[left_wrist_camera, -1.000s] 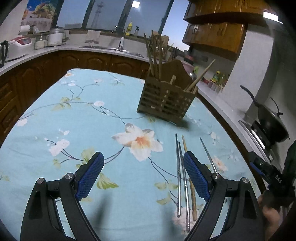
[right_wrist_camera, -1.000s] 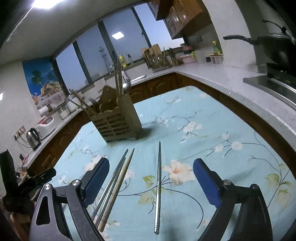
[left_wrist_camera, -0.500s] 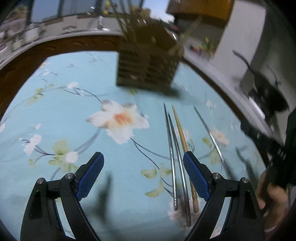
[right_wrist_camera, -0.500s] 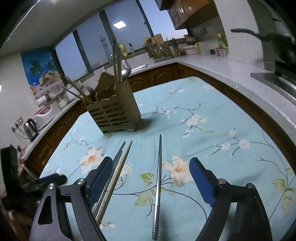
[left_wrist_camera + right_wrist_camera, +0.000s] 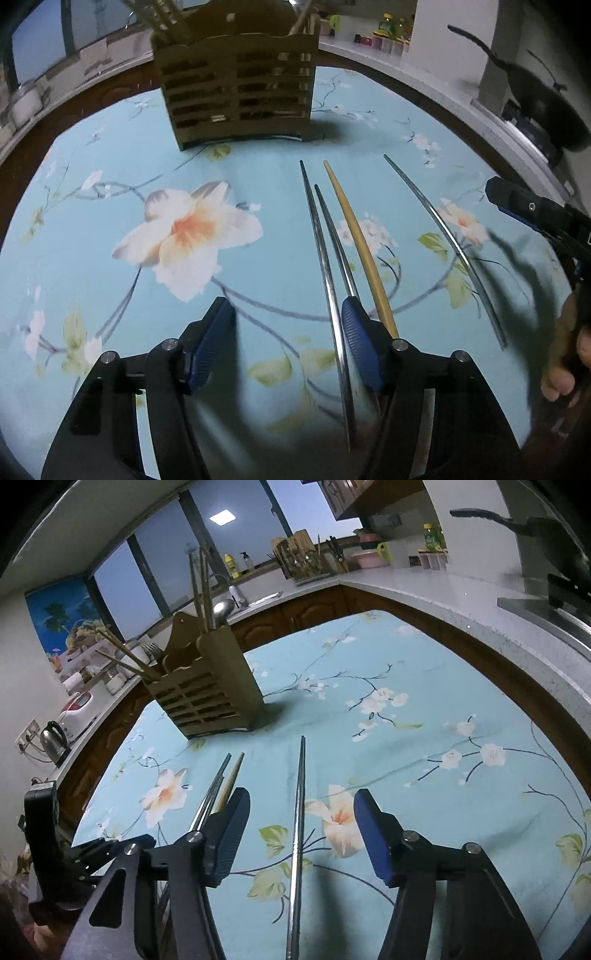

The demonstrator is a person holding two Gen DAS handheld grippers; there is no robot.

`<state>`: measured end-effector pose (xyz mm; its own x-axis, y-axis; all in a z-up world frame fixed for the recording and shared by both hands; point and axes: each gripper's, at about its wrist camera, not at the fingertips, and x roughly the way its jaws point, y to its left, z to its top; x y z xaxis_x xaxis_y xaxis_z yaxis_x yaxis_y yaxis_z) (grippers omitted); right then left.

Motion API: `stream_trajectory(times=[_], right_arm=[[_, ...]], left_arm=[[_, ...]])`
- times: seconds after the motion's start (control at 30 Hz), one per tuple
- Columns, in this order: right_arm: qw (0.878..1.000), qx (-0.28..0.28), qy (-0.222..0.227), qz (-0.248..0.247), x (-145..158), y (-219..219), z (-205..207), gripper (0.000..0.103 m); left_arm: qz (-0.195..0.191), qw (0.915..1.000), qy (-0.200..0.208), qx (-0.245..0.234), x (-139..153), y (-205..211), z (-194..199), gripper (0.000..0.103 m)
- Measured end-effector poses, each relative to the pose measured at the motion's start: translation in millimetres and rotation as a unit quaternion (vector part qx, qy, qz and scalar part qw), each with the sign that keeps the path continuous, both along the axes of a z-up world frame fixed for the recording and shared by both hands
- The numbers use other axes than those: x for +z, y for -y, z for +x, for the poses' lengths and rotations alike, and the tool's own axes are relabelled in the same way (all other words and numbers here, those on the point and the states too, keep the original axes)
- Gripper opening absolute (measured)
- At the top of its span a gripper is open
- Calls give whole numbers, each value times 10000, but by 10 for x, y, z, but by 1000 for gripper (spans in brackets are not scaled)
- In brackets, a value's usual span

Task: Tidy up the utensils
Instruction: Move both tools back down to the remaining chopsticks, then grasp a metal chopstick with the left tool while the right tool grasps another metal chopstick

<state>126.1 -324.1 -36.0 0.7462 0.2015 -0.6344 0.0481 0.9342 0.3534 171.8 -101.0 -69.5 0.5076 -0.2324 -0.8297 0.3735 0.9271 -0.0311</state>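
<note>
No text, label, brand or number can be read in either view. The yellow-capped bottles (image 5: 229, 564) on the far grey counter and the blue tropical poster (image 5: 62, 627) on the wall are too small and blurred to show any lettering.

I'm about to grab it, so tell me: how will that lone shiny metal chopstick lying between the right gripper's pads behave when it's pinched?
The lone shiny metal chopstick looks polished, so it may slip between the right hand-held gripper pads. It is thin and lies flat on the floral blue tablecloth, so it is probably hard to get under. It is likely stiff and may roll if nudged.
</note>
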Motion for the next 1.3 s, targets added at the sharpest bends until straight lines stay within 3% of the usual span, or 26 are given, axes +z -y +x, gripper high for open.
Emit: stream_trajectory(times=[0.13,0.43,0.57,0.77,0.9,0.97,1.1,1.3], right_arm=[[9996,104,-263,-73,-85,-34,180,48],[9960,402,-692,-391,-251,-184,686,30],[9935,470,-860,-574,-324,-238,875,24],[9879,666,-896,-1079,-344,-384,1094,23],[9852,644,-853,-1338,-358,-437,1168,12],[9859,615,-829,-1314,-361,-422,1164,6],[9911,534,-867,-860,-328,-298,1115,4],[9967,519,-473,-408,-8,-240,841,4]], left_arm=[[96,9999,2,-35,6,76,233,63],[71,10000,-11,-65,-8,224,852,48],[89,9999,0,-97,-3,276,993,37],[122,9998,3,-125,17,385,1040,19],[128,9997,67,-195,14,450,1061,7],[120,9997,71,-210,2,486,1076,6],[-217,9996,-49,-161,67,337,1043,4],[-907,9958,125,-63,430,-30,769,4]])
